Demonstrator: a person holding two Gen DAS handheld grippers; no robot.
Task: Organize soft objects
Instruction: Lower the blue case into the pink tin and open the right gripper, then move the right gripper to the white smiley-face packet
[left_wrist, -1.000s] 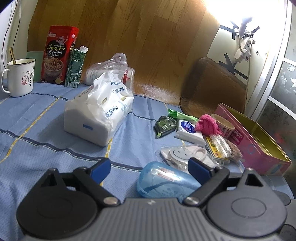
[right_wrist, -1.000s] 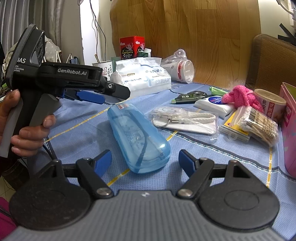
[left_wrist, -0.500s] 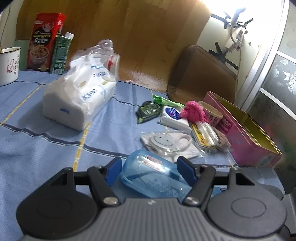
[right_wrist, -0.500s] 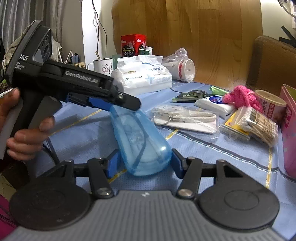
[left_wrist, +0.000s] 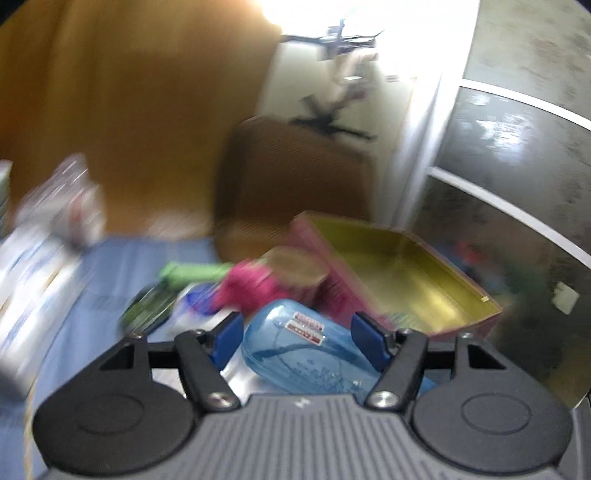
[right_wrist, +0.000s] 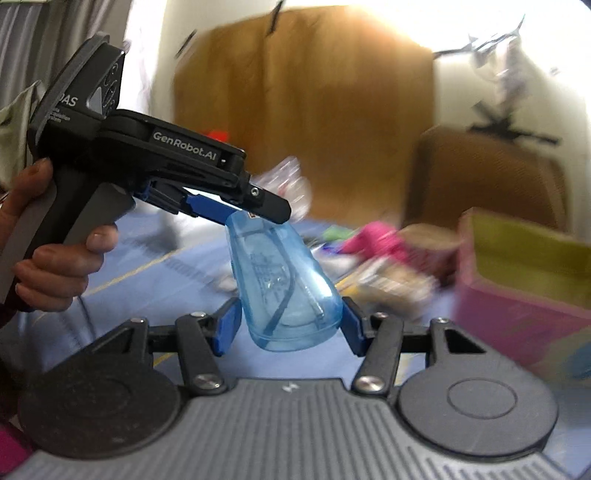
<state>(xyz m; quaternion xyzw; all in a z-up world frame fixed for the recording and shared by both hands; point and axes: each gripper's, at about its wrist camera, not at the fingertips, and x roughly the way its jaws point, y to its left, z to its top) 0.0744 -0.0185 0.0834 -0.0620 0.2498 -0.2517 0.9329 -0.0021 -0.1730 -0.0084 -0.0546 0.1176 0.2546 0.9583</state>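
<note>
The blue cloth-covered table (right_wrist: 155, 269) fills the lower part of both views, and off its far right corner sits a pink box (left_wrist: 399, 273) with a dull gold, open inside, its near wall showing in the right wrist view as a flat pink slab. Lifted clear of the cloth is the glasses case (right_wrist: 284, 291) — a translucent blue, smooth hard-plastic shell with rounded ends — held at both ends at once. The right gripper (right_wrist: 290, 325), jaws about half closed, has its blue pads pressed on the two sides of the near, rounded end. The left gripper (left_wrist: 297, 336), its jaws having just narrowed further, holds the other end, the case lying between the pads; whether the right-hand pad actually touches is hard to tell in the blur. Only the left wrist view shows the small red-and-white label on the case; only the right wrist view shows the person's hand (right_wrist: 48, 266) wrapped round the left gripper's black handle. Behind, smeared by motion, lie a fuzzy pink bundle (left_wrist: 251, 288) and a green wrapper (left_wrist: 192, 275).
</note>
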